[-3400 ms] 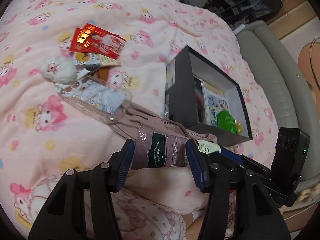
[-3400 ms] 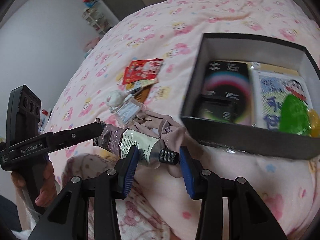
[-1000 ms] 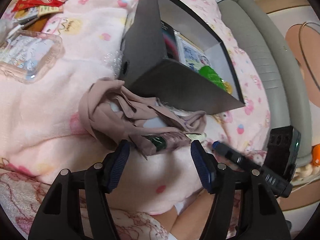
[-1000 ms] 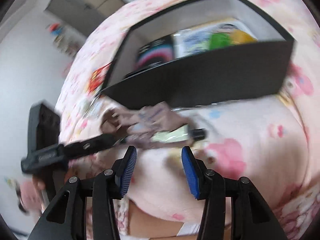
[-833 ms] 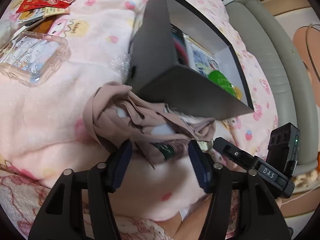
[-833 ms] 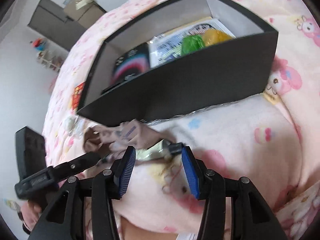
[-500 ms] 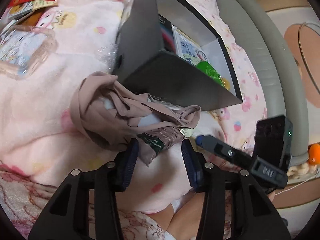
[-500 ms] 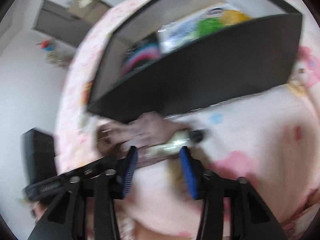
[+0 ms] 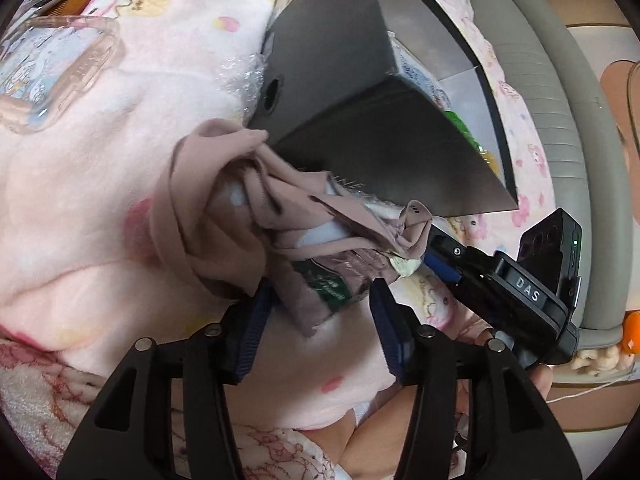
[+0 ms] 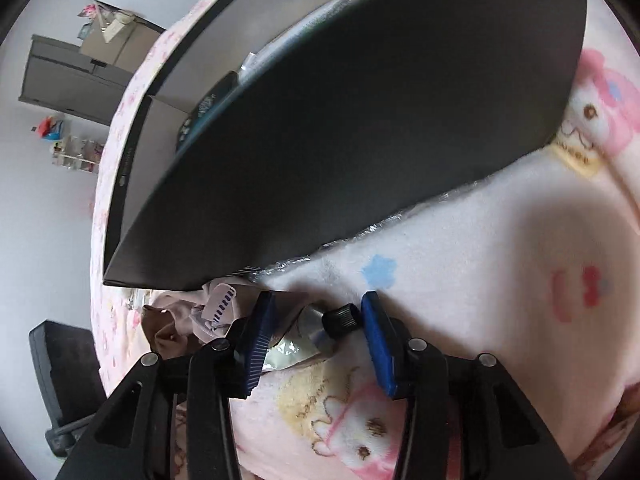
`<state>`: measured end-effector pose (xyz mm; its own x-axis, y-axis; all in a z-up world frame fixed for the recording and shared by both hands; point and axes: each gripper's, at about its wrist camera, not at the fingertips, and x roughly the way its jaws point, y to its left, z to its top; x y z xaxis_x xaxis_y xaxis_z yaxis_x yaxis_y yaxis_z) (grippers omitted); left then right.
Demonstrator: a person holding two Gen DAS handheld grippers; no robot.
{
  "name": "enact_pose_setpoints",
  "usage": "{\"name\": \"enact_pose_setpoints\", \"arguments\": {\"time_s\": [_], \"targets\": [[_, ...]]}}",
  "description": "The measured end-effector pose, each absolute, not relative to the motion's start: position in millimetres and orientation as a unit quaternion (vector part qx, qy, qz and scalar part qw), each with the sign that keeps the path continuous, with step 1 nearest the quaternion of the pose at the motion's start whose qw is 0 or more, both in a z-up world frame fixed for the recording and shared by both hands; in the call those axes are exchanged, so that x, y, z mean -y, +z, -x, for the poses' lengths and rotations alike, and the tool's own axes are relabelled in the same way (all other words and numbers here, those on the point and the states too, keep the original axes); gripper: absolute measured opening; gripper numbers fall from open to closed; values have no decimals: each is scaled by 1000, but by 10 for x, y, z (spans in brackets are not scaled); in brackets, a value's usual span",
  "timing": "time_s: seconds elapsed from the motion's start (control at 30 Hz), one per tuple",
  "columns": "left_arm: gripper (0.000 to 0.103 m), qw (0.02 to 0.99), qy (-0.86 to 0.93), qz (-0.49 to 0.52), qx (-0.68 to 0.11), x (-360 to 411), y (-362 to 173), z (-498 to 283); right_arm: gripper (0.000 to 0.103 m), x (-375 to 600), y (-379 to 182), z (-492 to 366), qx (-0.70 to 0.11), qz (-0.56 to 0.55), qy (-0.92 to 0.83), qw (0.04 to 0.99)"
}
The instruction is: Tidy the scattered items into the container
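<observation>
Left tool (image 9: 320, 312): spread, pads flanking the tube's crimped end; closer to it than 3.4 s ago.
Right tool (image 10: 318, 330): spread around the tube (image 10: 312, 334) cap, gripping nothing.
Tube: on the bed blanket (image 10: 480, 280), under the beige garment (image 9: 224, 216), beside the black box (image 10: 360, 120).
Box: looms nearer than before.

The bed is covered by a pink cartoon-print blanket (image 9: 80, 168). A grey padded sofa (image 9: 560, 92) stands beside it on a tan floor (image 9: 608, 8). The wall (image 10: 36, 208) is white. A grey cabinet (image 10: 68, 80) and a small shelf (image 10: 74, 152) stand against it.
</observation>
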<state>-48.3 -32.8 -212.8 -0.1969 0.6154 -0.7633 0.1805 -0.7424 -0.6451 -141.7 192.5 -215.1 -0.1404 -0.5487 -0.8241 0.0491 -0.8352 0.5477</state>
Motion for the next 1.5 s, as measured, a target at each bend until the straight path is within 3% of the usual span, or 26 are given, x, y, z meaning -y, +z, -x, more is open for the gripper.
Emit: {"name": "enact_pose_setpoints", "arguments": {"time_s": [0.4,0.5,0.63,0.73,0.97,1.33,1.5], "targets": [[53,230,714,585,309,272,-1855,339,41,-1876,-1692,930,164,-603,-723,294],[53,196,727,591,290,333,-1832,297,41,-1875,-1589,748,137,-593,-736,297],[53,157,736,569,331,526,-1792,279,41,-1950,-1466,772,98,-571,-770,268],[53,95,753,561,331,689,-1814,288,41,-2011,-1559,850,115,-586,-753,275],[48,50,756,588,284,447,-1988,574,41,-1898,-1803,944,153,-614,-718,290],[50,109,706,603,355,512,-2178,606,41,-1874,-1836,947,170,-611,-714,297],[50,129,700,617,336,389,-2029,472,41,-1960,-1637,797,170,-602,-716,312]]}}
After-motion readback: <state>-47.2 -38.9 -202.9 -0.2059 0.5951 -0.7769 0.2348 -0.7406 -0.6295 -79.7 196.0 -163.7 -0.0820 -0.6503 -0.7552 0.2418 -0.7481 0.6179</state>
